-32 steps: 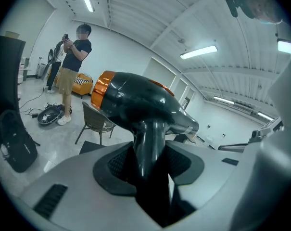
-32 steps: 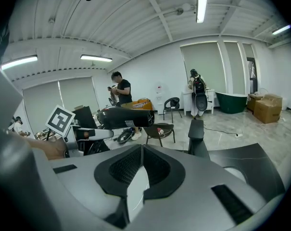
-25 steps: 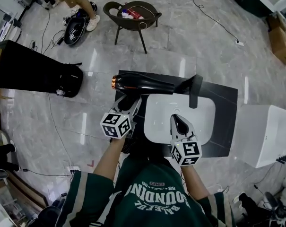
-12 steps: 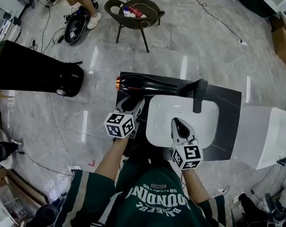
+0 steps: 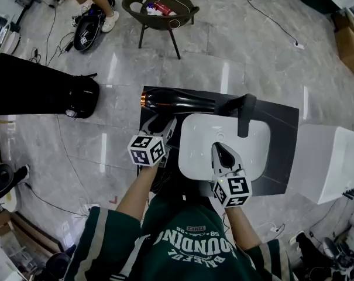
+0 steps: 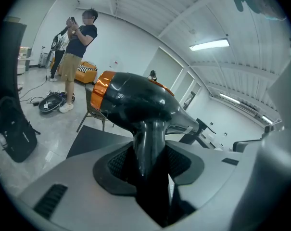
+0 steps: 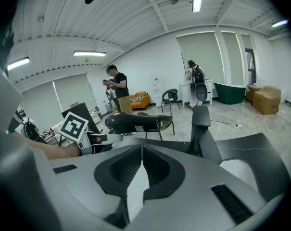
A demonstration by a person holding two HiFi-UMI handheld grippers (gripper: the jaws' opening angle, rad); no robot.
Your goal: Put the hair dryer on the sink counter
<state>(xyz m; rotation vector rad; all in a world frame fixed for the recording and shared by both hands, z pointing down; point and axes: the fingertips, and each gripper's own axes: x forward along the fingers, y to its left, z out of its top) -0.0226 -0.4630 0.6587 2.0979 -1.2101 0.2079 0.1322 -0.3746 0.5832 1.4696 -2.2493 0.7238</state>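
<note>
Head view: the left gripper (image 5: 160, 127) holds a glossy black hair dryer with a copper-coloured ring (image 5: 179, 102) level over the back left edge of the dark slab sink counter (image 5: 282, 134); its handle is hidden under the jaws, and whether it touches the counter cannot be told; the right gripper (image 5: 222, 154) hangs over the white basin (image 5: 197, 148). Left gripper view: both pads pinch the handle, its lower end lost in shadow. Right gripper view: jaws pressed together, empty.

Both arms reach forward, tipped a bit down. The left gripper (image 5: 158, 126) squeezes the dryer (image 5: 177, 101) by its handle. The right gripper (image 5: 222, 154) has its jaws together, holding nothing.
</note>
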